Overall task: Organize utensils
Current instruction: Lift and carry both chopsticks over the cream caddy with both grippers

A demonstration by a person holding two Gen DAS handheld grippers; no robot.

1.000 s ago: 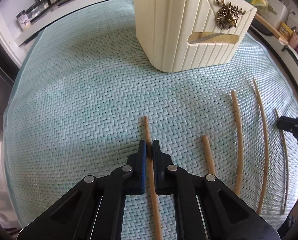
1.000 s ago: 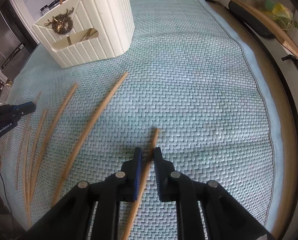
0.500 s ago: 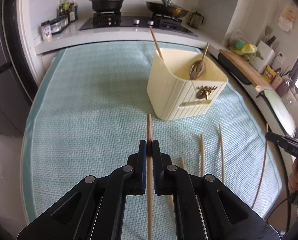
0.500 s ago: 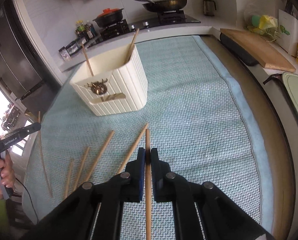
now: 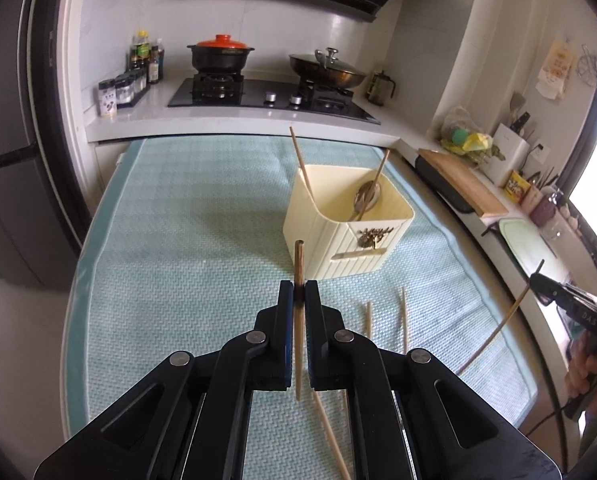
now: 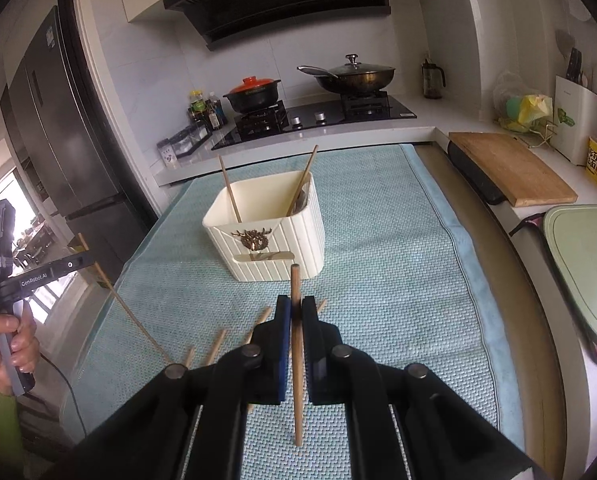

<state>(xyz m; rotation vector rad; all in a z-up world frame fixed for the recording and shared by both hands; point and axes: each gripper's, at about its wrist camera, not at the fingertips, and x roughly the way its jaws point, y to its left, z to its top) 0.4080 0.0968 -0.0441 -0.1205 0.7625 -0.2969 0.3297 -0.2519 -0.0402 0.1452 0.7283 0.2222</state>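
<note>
My left tongs (image 5: 299, 294) pinch one chopstick (image 5: 298, 320) lifted at frame centre, my right tongs (image 6: 296, 312) clamp another chopstick (image 6: 297, 356), both aimed at the cream holder (image 6: 274, 236) beyond, ready for dropping in while spare chopsticks (image 5: 386, 320) lie on the worktop (image 5: 178, 240).

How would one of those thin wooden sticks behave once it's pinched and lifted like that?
Probably stiff: the chopstick in the left hand-held gripper stays straight though held near one end. Likely light, since a narrow pinch carries it clear of the mat. It might pivot or slip, because the pads grip just a short stretch of its slim shaft.
</note>
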